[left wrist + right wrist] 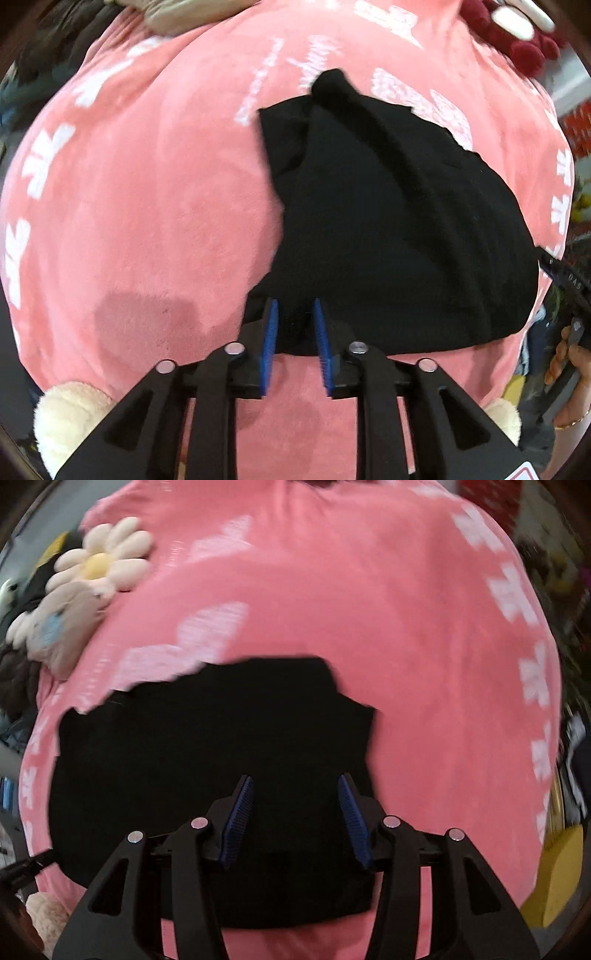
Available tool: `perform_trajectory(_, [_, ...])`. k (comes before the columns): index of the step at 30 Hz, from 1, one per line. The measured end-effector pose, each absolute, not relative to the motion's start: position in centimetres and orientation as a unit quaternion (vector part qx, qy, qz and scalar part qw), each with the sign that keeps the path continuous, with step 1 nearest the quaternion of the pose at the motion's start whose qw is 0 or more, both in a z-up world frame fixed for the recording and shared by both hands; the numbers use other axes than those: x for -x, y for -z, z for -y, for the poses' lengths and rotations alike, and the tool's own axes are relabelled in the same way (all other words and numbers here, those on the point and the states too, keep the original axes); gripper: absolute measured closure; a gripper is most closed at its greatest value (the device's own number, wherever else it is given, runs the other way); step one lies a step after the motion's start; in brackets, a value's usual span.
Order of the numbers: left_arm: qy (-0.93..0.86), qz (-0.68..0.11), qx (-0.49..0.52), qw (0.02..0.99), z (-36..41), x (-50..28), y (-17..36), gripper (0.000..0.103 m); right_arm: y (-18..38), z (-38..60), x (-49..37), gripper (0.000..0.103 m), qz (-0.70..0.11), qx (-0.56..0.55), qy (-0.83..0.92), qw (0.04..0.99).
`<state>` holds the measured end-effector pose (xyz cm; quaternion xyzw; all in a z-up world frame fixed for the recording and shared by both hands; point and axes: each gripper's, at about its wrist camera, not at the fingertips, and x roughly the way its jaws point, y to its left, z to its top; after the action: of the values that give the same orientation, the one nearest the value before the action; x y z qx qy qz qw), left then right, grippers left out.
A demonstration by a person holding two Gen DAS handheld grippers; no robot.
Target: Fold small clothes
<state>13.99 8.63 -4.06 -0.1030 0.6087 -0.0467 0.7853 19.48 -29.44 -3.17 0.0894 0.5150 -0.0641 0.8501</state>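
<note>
Left wrist view shows the black garment (388,221) lying on a pink blanket (147,203) printed with white characters. The left gripper (294,314) has its blue-padded fingers (271,332) set at the near edge of the cloth, a narrow gap between them with a bunch of black fabric filling that gap; the pads seem to press the fabric from both sides, though the dark cloth makes the contact hard to read. The garment's far end rises into a rounded hump, and a fold line runs down its middle. A cream plush ball (70,421) sits at the blanket's near left corner, and a dark red plush item (517,40) lies at the far right. At the right edge a hand (569,373) grips the other tool.

Right wrist view shows the right gripper (295,790) over the same black garment (203,746), its fingers (351,812) spread wide with only flat cloth seen between them and nothing clamped. A daisy-shaped plush (99,559) rests on the pink blanket (406,646) at far left, and a yellow object (557,871) lies off its right edge
</note>
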Motion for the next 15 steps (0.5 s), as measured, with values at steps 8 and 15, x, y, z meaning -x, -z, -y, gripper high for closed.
perform_trajectory(8, [0.028,-0.611,0.060,0.789,-6.5,-14.1,4.2,0.078,5.7,32.3,-25.7,0.050,-0.517,-0.129,0.068,0.843])
perform_trajectory(15, [0.019,-0.618,0.035,0.785,-5.5,-14.7,4.8,0.075,4.4,31.5,-27.5,0.099,-0.496,-0.120,0.058,0.858])
